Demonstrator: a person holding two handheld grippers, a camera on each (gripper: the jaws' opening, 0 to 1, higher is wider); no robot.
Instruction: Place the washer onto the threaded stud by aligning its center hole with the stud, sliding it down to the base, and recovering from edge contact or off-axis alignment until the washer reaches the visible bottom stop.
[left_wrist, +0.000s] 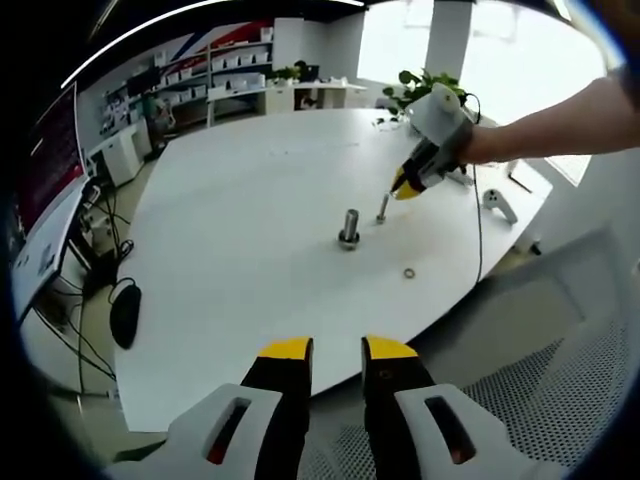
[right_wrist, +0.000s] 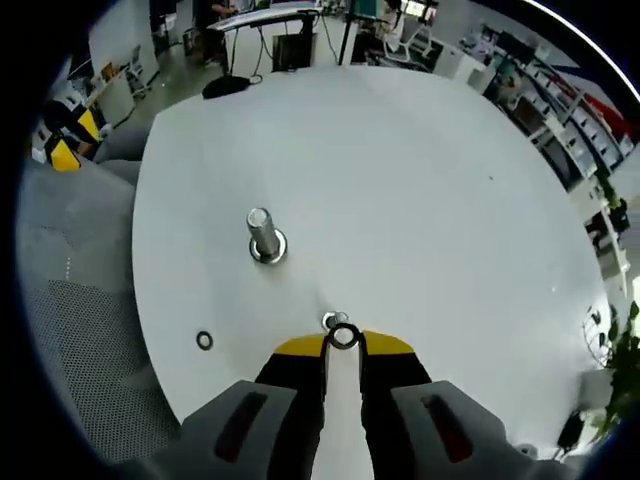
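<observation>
The right gripper (right_wrist: 343, 343) pinches a washer (right_wrist: 343, 337) above a small bolt (left_wrist: 383, 208); the left gripper (left_wrist: 337, 350) is slightly spread, holding nothing. The threaded stud (right_wrist: 263, 234) stands free; a spare washer (right_wrist: 204, 340) lies near.

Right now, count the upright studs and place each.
2. The large stud stands near the middle of the table; the small stud beside it, at the right gripper.

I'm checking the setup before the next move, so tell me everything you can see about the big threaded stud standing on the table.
The threaded stud is a short, silvery metal post standing upright on the white table, with a flat, shiny top and a wider round metal collar at its foot. Nothing grips it. The right gripper is apart from it, at a smaller upright stud. A loose washer lies flat on the table off to one side, not touching it.
</observation>
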